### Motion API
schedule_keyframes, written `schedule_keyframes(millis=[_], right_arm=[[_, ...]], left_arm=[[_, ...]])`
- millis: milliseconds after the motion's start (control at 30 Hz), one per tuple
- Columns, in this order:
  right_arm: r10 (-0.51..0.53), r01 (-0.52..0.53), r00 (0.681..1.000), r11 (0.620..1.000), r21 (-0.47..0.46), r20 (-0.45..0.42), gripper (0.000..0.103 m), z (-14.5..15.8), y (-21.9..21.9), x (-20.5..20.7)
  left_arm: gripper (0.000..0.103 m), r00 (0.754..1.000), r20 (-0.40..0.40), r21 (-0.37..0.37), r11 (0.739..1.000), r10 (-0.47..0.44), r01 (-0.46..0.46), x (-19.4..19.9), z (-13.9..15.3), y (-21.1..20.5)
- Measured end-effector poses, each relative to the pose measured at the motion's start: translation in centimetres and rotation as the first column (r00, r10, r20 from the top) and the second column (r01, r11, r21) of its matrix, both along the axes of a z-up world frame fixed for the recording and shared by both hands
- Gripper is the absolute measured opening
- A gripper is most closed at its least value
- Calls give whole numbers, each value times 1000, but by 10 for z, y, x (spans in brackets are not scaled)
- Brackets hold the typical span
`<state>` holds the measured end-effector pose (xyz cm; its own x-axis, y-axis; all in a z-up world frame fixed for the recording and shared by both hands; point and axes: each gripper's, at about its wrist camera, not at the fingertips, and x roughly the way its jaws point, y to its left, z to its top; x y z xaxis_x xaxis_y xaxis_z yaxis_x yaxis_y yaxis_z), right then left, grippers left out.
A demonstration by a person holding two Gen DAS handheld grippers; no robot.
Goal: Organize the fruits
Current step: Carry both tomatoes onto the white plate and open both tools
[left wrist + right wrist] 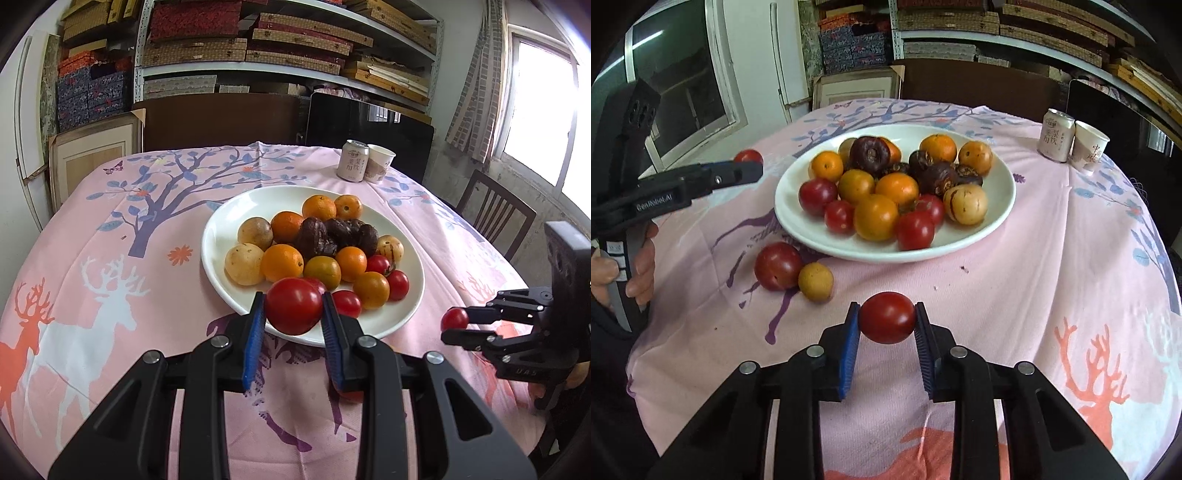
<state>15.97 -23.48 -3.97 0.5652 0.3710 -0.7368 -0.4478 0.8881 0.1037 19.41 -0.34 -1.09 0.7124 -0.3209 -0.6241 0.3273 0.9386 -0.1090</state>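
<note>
A white plate (221,218) on the pink cloth holds oranges, yellow fruits, dark wrinkled fruits and red tomatoes. My left gripper (293,297) is shut on a red tomato (293,314) just over the plate's near rim. My right gripper (886,307) is shut on another red tomato (887,321), above the cloth in front of the plate (997,173). In the left wrist view, that right gripper (456,325) shows to the right of the plate with its tomato (455,318). A loose red tomato (777,266) and a yellow fruit (815,281) lie side by side on the cloth beside the plate.
A drink can (352,160) and a paper cup (380,164) stand at the table's far right. A wooden chair (495,210) sits beyond the right edge. Shelves of boxes and a dark screen (369,125) fill the back wall.
</note>
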Motion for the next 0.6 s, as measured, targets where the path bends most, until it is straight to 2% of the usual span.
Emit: schedule_keyframes(millis=[100,200,367,400,433,467,533,600], right_arm=[[-11,10,998,1000,19,66,29,25,-5,0],[-56,52,992,998,39,111,29,47,-11,19],[-118,107,981,992,72,157,29,57,-4,61],[-117,106,979,992,71,166,31,55,3,69],[-112,101,979,992,69,170,31,53,9,75],[-108,98,978,993,63,177,40,51,15,81],[-121,112,974,992,55,191,54,46,20,86],[-130,117,975,990,82,179,54,43,17,83]], left_arm=[[29,1000,0,14,1000,-2,2,8,6,-3],[29,1000,-20,33,999,-14,15,25,12,-13],[30,999,-34,42,999,-28,30,58,13,-37],[32,999,-31,50,998,-23,24,64,13,-41],[41,999,-33,51,999,-15,16,70,11,-42],[50,999,-34,39,999,-7,9,75,11,-42],[56,1000,-22,15,1000,8,-8,76,12,-36],[58,1000,-12,1,1000,9,-9,70,12,-29]])
